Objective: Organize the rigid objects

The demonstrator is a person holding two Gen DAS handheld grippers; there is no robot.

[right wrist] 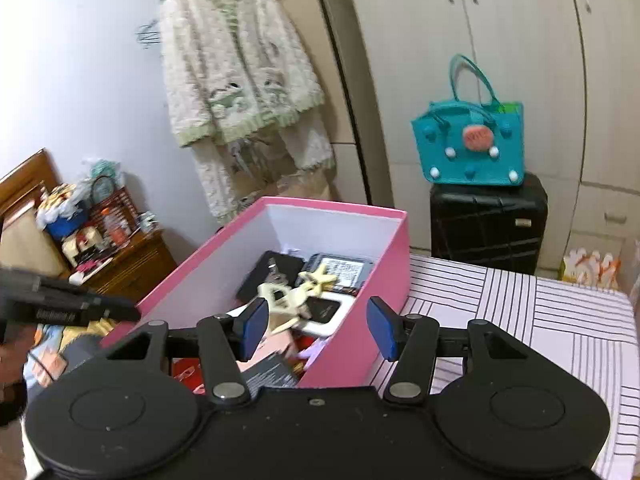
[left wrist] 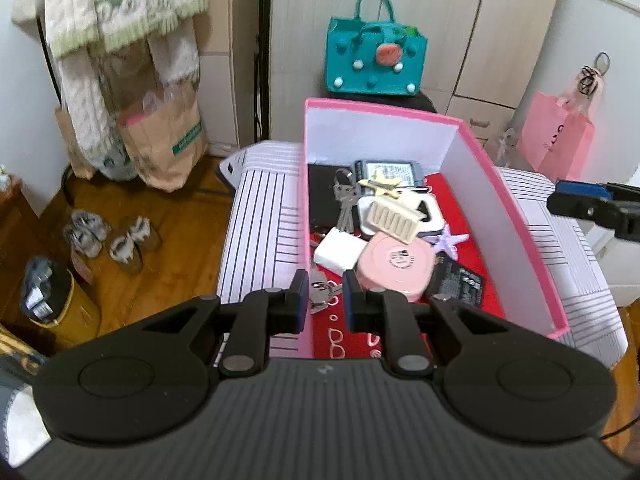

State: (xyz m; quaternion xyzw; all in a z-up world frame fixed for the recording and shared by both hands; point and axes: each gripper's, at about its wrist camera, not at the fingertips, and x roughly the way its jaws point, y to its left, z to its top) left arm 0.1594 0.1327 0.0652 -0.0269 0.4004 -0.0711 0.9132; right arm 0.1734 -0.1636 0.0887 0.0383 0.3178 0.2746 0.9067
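A pink box with white inner walls stands on a striped cloth. It holds a round pink compact, a white charger, a cream hair claw, keys, a yellow star clip, a purple star and a black battery. My left gripper hovers over the box's near end, shut, with nothing between its pads. In the right wrist view my right gripper is open and empty above the pink box's right wall.
A teal handbag sits on a black suitcase behind the striped table. A pink paper bag hangs at the right. Slippers and paper bags lie on the wooden floor at the left.
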